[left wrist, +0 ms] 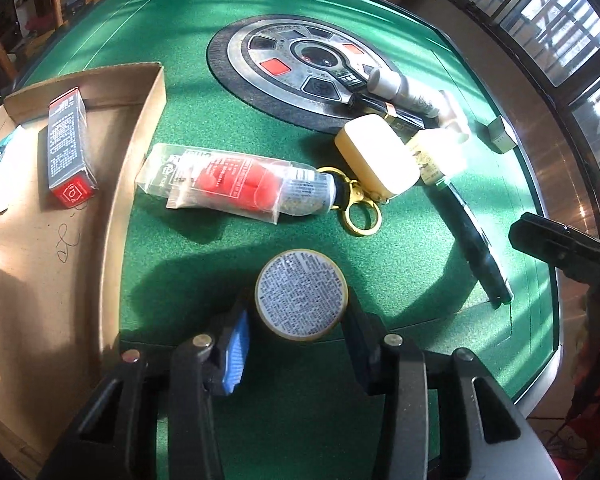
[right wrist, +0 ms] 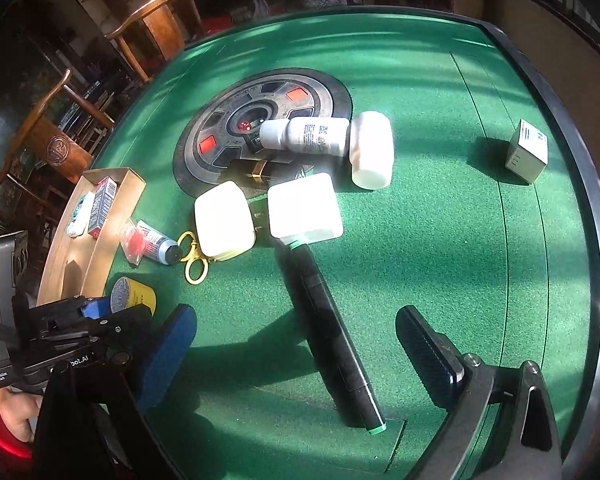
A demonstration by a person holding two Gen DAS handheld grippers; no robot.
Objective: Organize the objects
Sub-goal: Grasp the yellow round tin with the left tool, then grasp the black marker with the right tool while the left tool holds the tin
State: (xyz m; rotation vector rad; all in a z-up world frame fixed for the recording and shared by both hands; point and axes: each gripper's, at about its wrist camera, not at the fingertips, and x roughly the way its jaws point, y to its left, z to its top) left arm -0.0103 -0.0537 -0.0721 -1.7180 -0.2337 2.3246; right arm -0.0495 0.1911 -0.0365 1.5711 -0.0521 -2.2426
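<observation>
A small yellow jar (left wrist: 301, 294) with a printed round label lies on the green table (left wrist: 400, 264) beside the cardboard tray (left wrist: 150, 92). My left gripper (left wrist: 296, 340) has its pads on both sides of the jar and is shut on it; the right wrist view shows the same grip (right wrist: 112, 308). My right gripper (right wrist: 296, 348) stands wide open, its fingers on either side of a long black pen (right wrist: 332, 340) lying on the felt below. One of its black fingers (left wrist: 556, 248) shows at the right edge of the left wrist view.
A red and grey box (left wrist: 66, 148) lies in the tray. On the felt lie a packaged tube (left wrist: 236, 180), a gold key clasp (left wrist: 358, 208), a cream case (left wrist: 374, 156), white bottles (right wrist: 324, 136) and a small carton (right wrist: 526, 152). A round control disc (left wrist: 300, 60) sits mid-table. Wooden chairs (right wrist: 148, 32) stand beyond.
</observation>
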